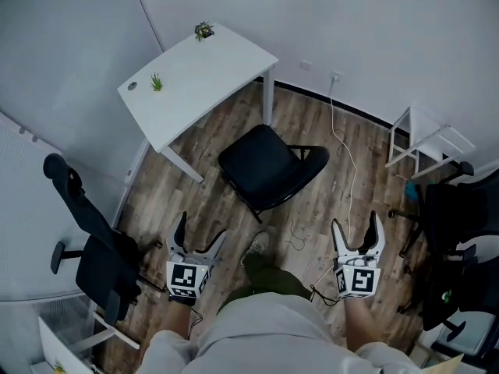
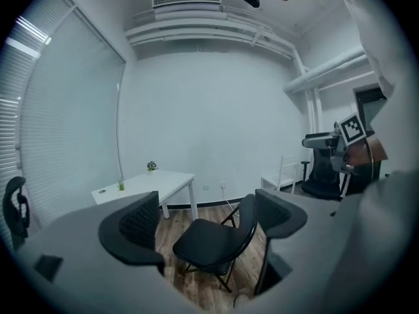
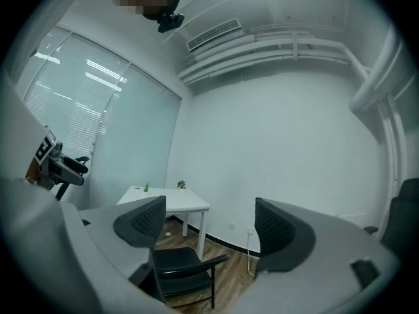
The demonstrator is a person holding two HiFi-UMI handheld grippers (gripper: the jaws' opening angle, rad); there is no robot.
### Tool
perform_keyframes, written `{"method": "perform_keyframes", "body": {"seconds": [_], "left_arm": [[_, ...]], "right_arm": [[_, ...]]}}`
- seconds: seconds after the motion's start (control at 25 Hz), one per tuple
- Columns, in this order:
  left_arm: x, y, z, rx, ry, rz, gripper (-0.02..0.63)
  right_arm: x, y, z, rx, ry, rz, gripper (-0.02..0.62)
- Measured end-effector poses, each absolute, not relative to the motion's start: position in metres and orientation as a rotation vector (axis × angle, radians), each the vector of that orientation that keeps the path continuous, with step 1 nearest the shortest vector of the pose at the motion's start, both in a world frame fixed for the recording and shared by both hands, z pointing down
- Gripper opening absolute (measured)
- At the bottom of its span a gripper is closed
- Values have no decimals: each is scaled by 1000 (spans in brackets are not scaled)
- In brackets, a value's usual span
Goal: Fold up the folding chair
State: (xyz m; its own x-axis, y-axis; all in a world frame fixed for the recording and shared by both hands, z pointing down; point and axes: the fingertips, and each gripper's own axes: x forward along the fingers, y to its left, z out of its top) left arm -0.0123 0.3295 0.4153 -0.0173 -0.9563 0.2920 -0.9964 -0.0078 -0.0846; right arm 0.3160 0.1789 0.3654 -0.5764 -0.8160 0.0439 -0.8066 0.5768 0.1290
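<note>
A black folding chair (image 1: 269,166) stands unfolded on the wood floor, its seat flat, in front of the person's foot. It also shows in the left gripper view as the chair (image 2: 213,241) and low in the right gripper view as the chair (image 3: 177,270). My left gripper (image 1: 200,234) hangs open to the chair's near left, apart from it. My right gripper (image 1: 358,228) hangs open to its near right, also apart. Nothing sits between either pair of jaws.
A white table (image 1: 195,80) with two small plants (image 1: 204,30) stands behind the chair. A black office chair (image 1: 90,236) is at the left, another (image 1: 452,240) at the right by a white rack (image 1: 425,142). A white cable (image 1: 348,170) trails on the floor.
</note>
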Motion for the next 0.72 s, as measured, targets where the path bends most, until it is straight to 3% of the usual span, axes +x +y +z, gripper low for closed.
{"method": "perform_keyframes", "body": {"seconds": [0.72], "left_arm": [[-97,158,497,2199,-1715,644,460]], "right_arm": [[264,64,438,1631,-2424,138,419]]}}
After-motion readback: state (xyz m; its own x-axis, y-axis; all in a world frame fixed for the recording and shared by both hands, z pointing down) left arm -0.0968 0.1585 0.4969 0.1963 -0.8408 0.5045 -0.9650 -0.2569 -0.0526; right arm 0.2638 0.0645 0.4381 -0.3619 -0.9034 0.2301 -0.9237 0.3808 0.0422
